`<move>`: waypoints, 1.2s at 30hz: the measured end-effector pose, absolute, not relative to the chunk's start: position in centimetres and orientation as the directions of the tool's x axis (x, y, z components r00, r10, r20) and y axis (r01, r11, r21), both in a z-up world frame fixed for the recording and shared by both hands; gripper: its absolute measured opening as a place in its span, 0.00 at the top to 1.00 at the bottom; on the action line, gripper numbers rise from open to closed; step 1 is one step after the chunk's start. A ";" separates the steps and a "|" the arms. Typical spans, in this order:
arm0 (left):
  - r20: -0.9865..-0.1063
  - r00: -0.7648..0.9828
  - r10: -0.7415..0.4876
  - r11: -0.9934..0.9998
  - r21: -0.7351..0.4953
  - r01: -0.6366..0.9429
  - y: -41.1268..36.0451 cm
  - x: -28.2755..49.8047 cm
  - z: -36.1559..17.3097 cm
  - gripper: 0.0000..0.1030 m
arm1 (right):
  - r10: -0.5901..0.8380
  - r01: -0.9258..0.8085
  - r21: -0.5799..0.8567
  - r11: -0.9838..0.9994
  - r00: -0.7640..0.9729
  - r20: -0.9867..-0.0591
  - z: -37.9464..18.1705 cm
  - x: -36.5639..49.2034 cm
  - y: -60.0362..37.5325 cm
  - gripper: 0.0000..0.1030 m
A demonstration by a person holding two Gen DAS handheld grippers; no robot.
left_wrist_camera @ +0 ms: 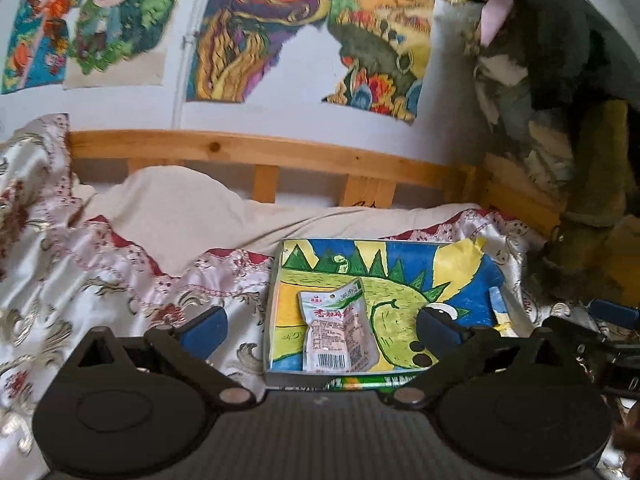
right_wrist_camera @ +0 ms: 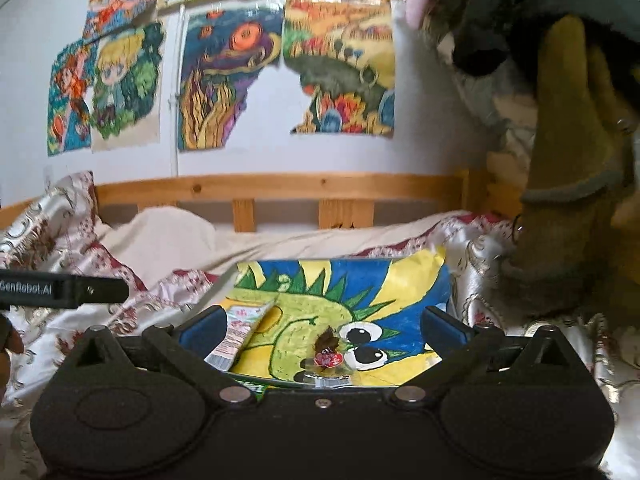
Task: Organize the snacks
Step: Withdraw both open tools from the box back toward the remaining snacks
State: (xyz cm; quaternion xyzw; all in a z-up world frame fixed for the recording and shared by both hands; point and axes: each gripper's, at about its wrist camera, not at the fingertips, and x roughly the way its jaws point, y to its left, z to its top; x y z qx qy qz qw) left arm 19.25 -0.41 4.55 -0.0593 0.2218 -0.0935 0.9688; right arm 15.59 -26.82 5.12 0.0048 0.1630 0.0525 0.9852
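Pouch [left_wrist_camera: 339, 328]: lies lengthwise in tray [left_wrist_camera: 276, 280], ahead of our left gripper [left_wrist_camera: 320, 330]; nearer it than right gripper [right_wrist_camera: 324, 330]; both tongs spread wide, empty.

Landmark: shallow tray [left_wrist_camera: 276, 280]. Open from above; low walls only. Inside, flat snack packet [left_wrist_camera: 338, 328] toward left wall, small wrapped sweet [right_wrist_camera: 328, 358] near front edge; rest of floor bare. Left: rumpled quilt [left_wrist_camera: 100, 280], passable. Right: hanging clothes [right_wrist_camera: 568, 160] crowd close. Behind: wooden bed rail [left_wrist_camera: 256, 150].
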 end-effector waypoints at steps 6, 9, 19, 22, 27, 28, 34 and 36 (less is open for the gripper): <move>-0.410 0.893 -0.186 0.980 -0.142 0.139 0.6 14.8 4.6 0.01 | 0.122 -0.124 0.013 0.992 0.950 -0.286 6.0 11.1 -25.8 0.01; -0.438 0.882 -0.177 0.983 -0.113 0.142 0.9 12.8 4.1 0.01 | 0.129 -0.136 -0.005 0.991 0.947 -0.294 6.0 8.8 -25.0 0.01; -0.510 0.846 -0.155 0.987 -0.043 0.155 1.6 7.4 2.1 0.01 | 0.137 -0.162 -0.050 0.985 0.933 -0.334 4.3 3.5 -23.2 0.01; -0.543 0.825 -0.154 0.985 -0.024 0.168 1.7 6.6 1.3 0.01 | 0.136 -0.167 -0.054 0.984 0.922 -0.363 3.5 2.8 -22.7 0.01; -0.594 0.793 -0.139 0.985 -0.003 0.170 1.8 6.2 -0.7 0.01 | 0.141 -0.175 -0.043 0.984 0.896 -0.421 2.1 2.1 -22.2 0.01; -0.607 0.783 -0.139 0.986 -0.009 0.169 1.9 6.3 -1.0 0.01 | 0.142 -0.177 -0.042 0.983 0.890 -0.432 1.9 2.0 -22.1 0.01; -0.658 0.742 -0.129 0.988 -0.022 0.152 2.1 6.8 -2.5 0.01 | 0.127 -0.163 -0.025 0.986 0.849 -0.513 0.3 2.1 -22.0 0.01; -0.666 0.735 -0.126 0.988 -0.020 0.151 2.3 6.8 -2.7 0.01 | 0.124 -0.156 -0.013 0.988 0.832 -0.540 -0.2 2.4 -22.0 0.01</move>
